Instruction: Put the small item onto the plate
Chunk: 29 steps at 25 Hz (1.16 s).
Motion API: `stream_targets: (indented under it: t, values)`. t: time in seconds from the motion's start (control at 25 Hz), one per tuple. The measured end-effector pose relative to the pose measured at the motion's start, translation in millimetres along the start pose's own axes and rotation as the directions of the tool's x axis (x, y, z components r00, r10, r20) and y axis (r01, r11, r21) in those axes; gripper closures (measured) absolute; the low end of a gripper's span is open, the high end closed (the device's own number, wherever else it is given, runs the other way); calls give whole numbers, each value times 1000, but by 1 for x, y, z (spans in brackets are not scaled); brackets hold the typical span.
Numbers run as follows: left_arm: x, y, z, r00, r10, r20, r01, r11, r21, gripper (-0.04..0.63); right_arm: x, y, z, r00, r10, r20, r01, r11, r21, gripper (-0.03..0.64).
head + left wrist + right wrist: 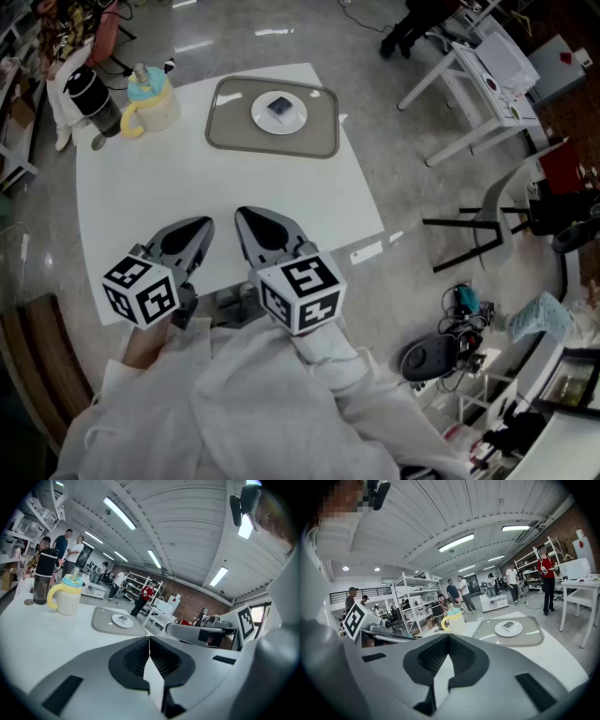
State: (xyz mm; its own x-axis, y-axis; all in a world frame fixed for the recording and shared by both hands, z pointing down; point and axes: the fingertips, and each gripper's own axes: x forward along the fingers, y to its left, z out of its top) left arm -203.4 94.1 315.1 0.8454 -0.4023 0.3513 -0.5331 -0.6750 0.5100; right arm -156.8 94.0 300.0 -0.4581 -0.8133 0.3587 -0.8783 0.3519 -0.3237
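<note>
Looks pretty much done: the small item point(278, 106) already sits on the plate point(292, 122), inside the grey tray point(225, 131) at the worktop's point(169, 178) far side. The left hand-held gripper point(186, 239) and right hand-held gripper point(262, 230) are both closed and empty at the near edge, well apart from it. Nothing obvious left to do.
</note>
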Motion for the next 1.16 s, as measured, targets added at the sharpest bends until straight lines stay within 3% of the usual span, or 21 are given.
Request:
stream_targets:
  t: [1.16]
  values:
    - [-7, 8, -2, 1000, 3, -12, -3, 1000, 14, 583, 16, 19, -8, 997, 64, -45, -67, 996, -53, 601]
